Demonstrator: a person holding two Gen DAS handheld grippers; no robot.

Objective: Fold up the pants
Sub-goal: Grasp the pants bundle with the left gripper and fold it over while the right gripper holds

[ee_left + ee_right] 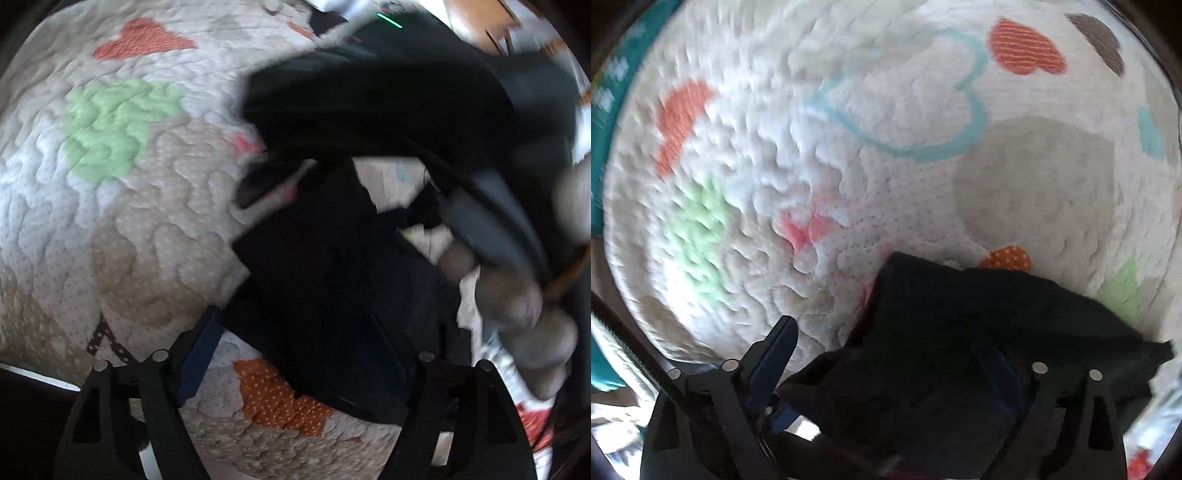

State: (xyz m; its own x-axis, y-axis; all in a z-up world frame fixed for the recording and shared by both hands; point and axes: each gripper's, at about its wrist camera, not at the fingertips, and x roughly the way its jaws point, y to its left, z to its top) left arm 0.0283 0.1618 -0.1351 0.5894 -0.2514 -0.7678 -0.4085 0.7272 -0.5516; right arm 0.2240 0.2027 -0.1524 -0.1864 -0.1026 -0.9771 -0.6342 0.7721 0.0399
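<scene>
The black pants (pixel 332 266) lie on a quilted bedspread with coloured hearts (pixel 110 177). In the left wrist view my left gripper (pixel 295 354) is open, its fingers wide apart around a folded black layer. The other gripper and the gloved hand (pixel 517 302) that holds it show blurred at the right, with black cloth draped over them. In the right wrist view my right gripper (pixel 886 369) stands open; the black pants (pixel 979 332) lie over its right finger and between the fingers. Its left finger (pixel 775 354) is bare above the quilt (pixel 886 110).
The quilt covers nearly all of both views. A teal cloth (pixel 602 147) runs along the left edge in the right wrist view. Wooden furniture (pixel 476 22) and dark items show beyond the bed at the top right in the left wrist view.
</scene>
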